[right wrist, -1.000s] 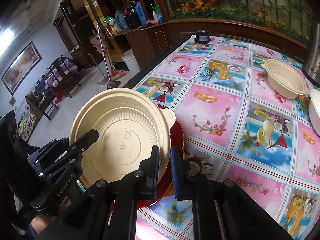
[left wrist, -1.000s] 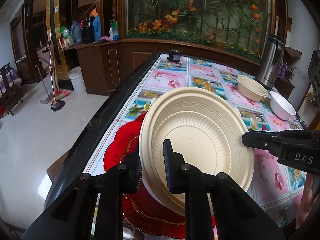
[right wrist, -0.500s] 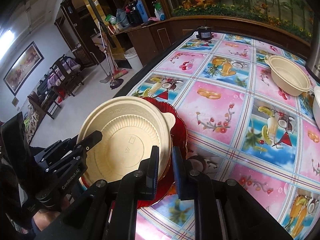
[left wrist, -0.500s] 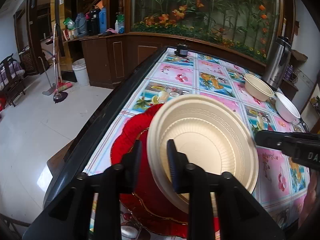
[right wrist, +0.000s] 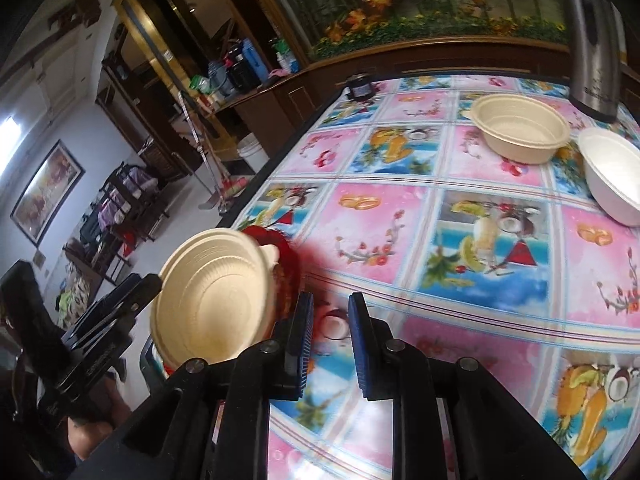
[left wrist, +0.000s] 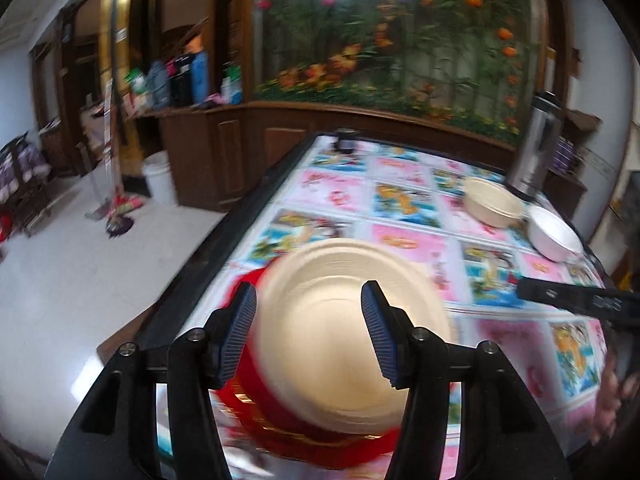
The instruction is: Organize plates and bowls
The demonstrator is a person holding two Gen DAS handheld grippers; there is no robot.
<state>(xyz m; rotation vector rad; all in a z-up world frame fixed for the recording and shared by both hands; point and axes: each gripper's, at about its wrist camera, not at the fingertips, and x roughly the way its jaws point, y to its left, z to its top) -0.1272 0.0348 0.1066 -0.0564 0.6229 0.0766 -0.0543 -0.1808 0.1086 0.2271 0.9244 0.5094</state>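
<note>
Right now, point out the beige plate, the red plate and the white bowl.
beige plate (left wrist: 344, 320), left wrist view, its centre well.
red plate (left wrist: 276, 424), left wrist view, near rim.
white bowl (right wrist: 612, 176), right wrist view, inner wall.

Black lettering on tall steel thermos jug (right wrist: 595, 40) at table's far right corner: blurred, unreadable. White lettering on black right gripper (left wrist: 576, 300) and black left gripper (right wrist: 116, 320): smeared, illegible. No other text readable.

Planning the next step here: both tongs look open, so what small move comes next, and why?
Probably send the right tongs toward the round beige plastic bowl by the white bowl; the beige ridged plate lies on the red plate, left tongs open.
</note>
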